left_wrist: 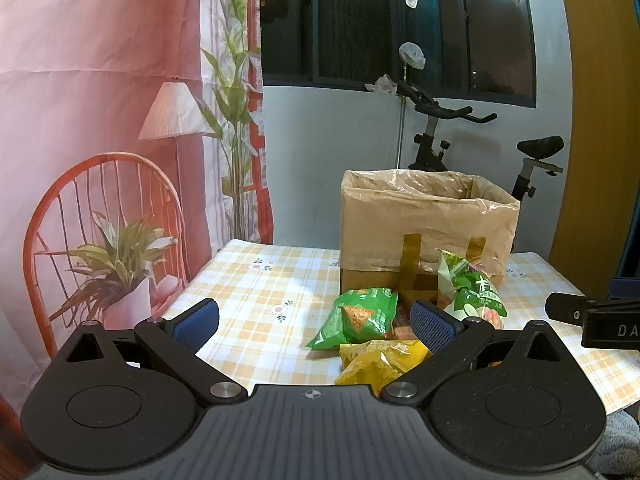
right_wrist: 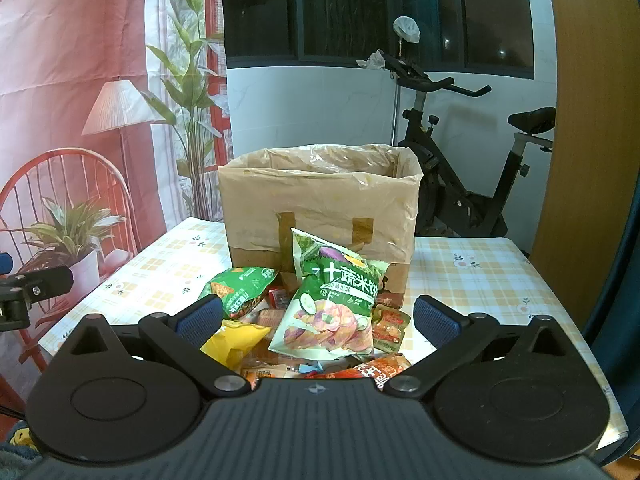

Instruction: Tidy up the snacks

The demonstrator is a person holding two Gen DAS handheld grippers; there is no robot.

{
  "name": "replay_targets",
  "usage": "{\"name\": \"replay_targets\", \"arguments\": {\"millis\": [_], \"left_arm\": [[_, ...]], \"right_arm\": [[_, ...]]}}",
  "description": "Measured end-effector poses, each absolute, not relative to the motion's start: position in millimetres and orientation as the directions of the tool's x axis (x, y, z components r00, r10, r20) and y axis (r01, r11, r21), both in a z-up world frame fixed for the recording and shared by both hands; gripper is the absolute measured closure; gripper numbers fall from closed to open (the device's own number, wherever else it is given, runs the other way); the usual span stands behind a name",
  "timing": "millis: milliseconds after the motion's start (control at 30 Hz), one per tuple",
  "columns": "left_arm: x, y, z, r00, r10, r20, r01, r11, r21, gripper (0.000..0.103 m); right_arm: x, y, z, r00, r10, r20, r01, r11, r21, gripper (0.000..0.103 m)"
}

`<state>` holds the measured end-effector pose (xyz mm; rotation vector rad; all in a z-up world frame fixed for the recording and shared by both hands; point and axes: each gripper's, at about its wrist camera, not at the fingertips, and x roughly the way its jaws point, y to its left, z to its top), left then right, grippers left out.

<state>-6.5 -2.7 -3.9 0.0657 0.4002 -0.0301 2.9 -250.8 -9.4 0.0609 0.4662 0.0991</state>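
A pile of snack packets lies on the checked table in front of a plastic-lined cardboard box. A tall green rice-cracker bag leans against the box. Beside it are a green chip bag, a yellow bag, and small red and orange packets. My left gripper is open, held left of and behind the pile. My right gripper is open too, its fingers either side of the rice-cracker bag and short of it. Neither holds anything.
The table carries a yellow plaid cloth; its right edge and far edge are near the box. An exercise bike stands behind the table. A printed pink backdrop hangs on the left. A wooden panel stands at right.
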Motion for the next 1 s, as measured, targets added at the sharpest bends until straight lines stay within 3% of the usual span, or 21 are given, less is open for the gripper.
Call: {"name": "replay_targets", "arguments": {"millis": [1000], "left_arm": [[-5.2, -1.8, -6.0, 0.920, -0.014, -0.393, 0.038, 0.998, 0.054, 0.000]], "right_arm": [[4.0, -251.3, -9.7, 0.887, 0.109, -0.448, -0.081, 0.993, 0.082, 0.000]]}}
